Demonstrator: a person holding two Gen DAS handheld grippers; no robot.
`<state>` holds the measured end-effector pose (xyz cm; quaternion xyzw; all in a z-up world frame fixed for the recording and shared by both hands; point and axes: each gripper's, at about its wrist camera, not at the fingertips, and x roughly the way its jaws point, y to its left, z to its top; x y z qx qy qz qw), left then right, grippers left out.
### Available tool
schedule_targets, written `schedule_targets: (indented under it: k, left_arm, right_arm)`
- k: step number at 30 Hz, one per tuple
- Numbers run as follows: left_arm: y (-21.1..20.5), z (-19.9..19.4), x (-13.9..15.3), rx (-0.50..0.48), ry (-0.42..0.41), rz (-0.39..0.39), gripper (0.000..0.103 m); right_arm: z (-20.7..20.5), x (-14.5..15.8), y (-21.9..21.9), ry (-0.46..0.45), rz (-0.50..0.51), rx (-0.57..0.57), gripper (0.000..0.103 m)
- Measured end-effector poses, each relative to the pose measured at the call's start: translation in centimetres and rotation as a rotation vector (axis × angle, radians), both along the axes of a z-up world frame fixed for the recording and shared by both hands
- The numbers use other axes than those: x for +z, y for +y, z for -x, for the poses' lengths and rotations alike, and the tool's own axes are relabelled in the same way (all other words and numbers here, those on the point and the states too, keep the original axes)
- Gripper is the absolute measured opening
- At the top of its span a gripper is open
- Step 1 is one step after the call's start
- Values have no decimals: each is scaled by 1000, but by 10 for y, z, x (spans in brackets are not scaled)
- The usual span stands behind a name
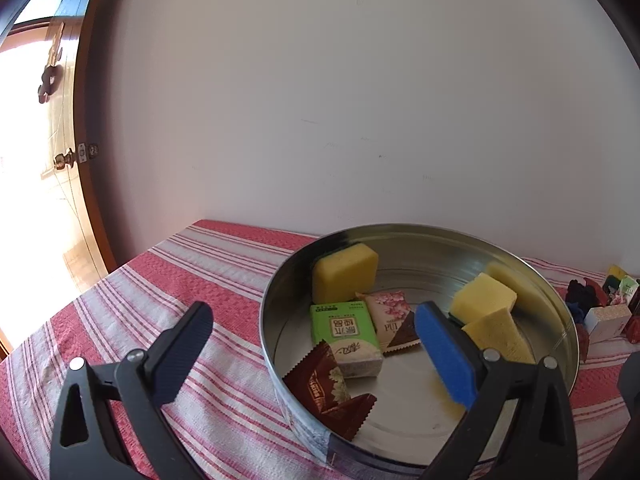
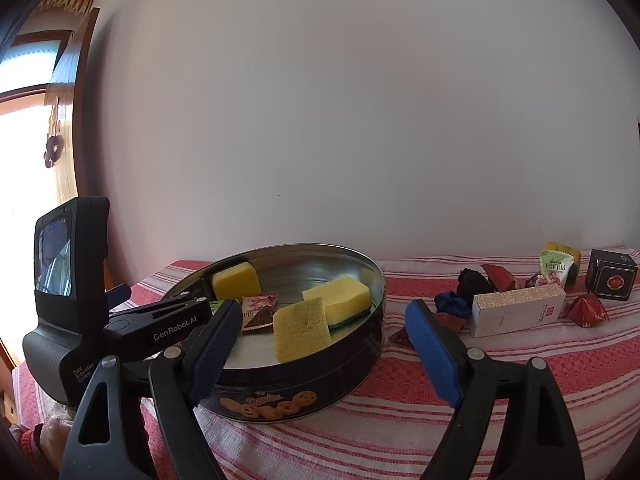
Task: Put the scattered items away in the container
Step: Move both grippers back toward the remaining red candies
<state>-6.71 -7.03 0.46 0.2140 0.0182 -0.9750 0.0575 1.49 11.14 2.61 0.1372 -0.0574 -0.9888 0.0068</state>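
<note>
A round metal cookie tin sits on the striped cloth. It holds yellow sponges, a thin yellow cloth, a green packet, a pink snack packet and a dark red packet. My left gripper is open and empty, straddling the tin's near left rim. My right gripper is open and empty, above the tin's right rim. Scattered to the right lie a white box, a black box, red packets, a green snack packet and dark wrapped items.
The table with red and white striped cloth stands against a white wall. A wooden door and bright window are at the left. The left gripper's body shows at the left of the right wrist view.
</note>
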Motion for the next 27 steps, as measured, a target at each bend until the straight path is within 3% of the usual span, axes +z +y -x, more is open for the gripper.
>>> schedule_targets:
  k: [7,27]
  left_arm:
    - [14,-10,0,-45,-3,-3,102]
    - [68,-34,-3,-167,-63,-33,102]
  right_arm:
    - [-17,2,13,3,-34,-35,85]
    - [-53,2,91,-12,18,-168,85]
